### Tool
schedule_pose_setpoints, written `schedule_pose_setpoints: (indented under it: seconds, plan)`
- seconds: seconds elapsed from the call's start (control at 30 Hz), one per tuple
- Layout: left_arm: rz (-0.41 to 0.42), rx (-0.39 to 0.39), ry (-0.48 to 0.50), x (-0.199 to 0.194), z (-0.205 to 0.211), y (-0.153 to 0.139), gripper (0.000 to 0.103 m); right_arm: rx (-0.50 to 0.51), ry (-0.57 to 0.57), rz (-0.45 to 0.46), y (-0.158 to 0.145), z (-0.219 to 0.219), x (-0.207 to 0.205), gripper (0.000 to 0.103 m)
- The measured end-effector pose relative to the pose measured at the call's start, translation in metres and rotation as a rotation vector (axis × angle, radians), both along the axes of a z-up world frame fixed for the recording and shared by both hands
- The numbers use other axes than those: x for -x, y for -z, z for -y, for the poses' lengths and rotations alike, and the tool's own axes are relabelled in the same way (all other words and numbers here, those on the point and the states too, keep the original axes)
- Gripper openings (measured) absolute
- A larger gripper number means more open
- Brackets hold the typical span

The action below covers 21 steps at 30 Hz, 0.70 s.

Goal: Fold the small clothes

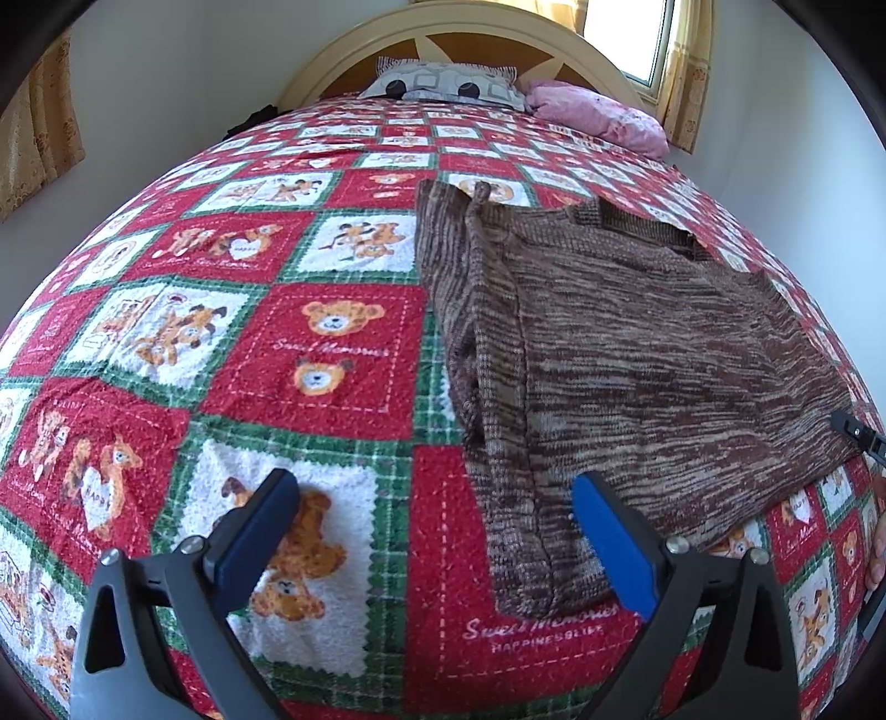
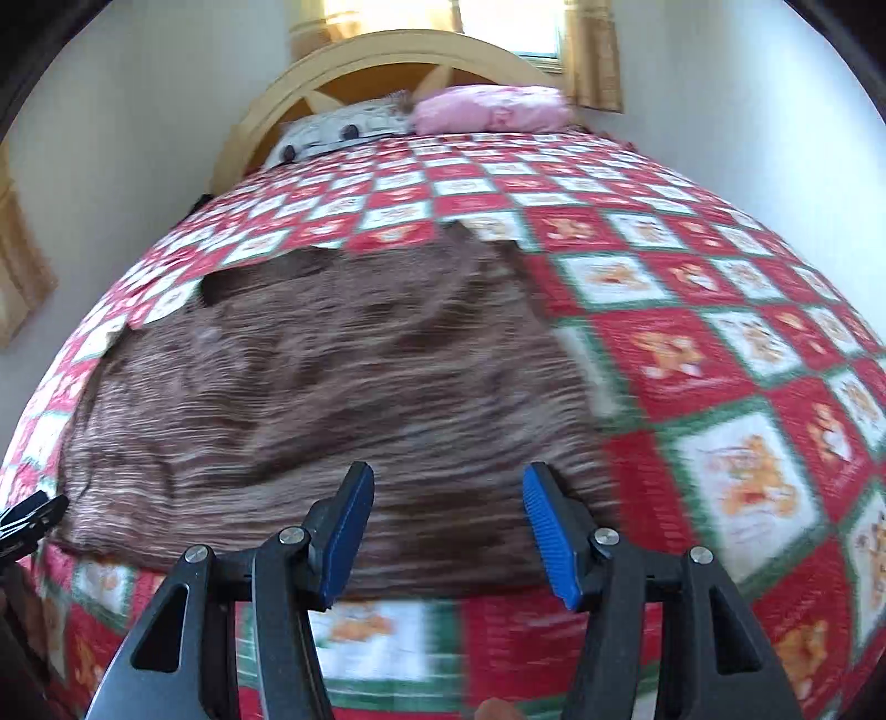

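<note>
What I count on the bed
One brown knit garment (image 1: 637,354), two pillows, one grey (image 1: 443,83), one pink (image 1: 598,113), and my two tools.

Sweater (image 1: 637,354) on bedspread (image 1: 310,343), pillows (image 1: 443,83) behind at headboard (image 1: 459,33)

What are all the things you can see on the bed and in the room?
Knitted garment: one, brown, lying on the bedspread's near part.
Bedspread: one, red, white and green with teddy bears, covering the bed.
Patterned pillow: one, grey-white, at the headboard.
Pink pillow: one, beside the patterned one.
Headboard: one, cream, arched.
Curtains: yellow, by the window.
Left tool: black, blue pads, open, nothing between them.
Right tool: same colours, open above the garment's near edge.
</note>
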<state>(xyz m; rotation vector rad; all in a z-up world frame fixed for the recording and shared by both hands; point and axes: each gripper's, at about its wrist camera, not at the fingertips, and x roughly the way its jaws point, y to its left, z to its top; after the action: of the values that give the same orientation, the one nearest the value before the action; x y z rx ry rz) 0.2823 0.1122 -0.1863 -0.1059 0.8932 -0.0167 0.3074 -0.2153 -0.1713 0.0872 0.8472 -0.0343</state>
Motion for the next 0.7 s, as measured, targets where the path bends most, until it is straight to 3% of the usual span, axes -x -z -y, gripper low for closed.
schedule_pose_setpoints:
  seconds: [0.17, 0.7]
  plan:
    - [-0.003, -0.008, 0.001, -0.001, 0.001, 0.001, 0.103, 0.123, -0.056, -0.038, 0.004, -0.014, 0.007, 0.057]
    - [-0.014, 0.013, 0.004, 0.013, -0.004, -0.001, 0.103, 0.184, -0.082, -0.021, -0.001, -0.026, 0.025, 0.057]
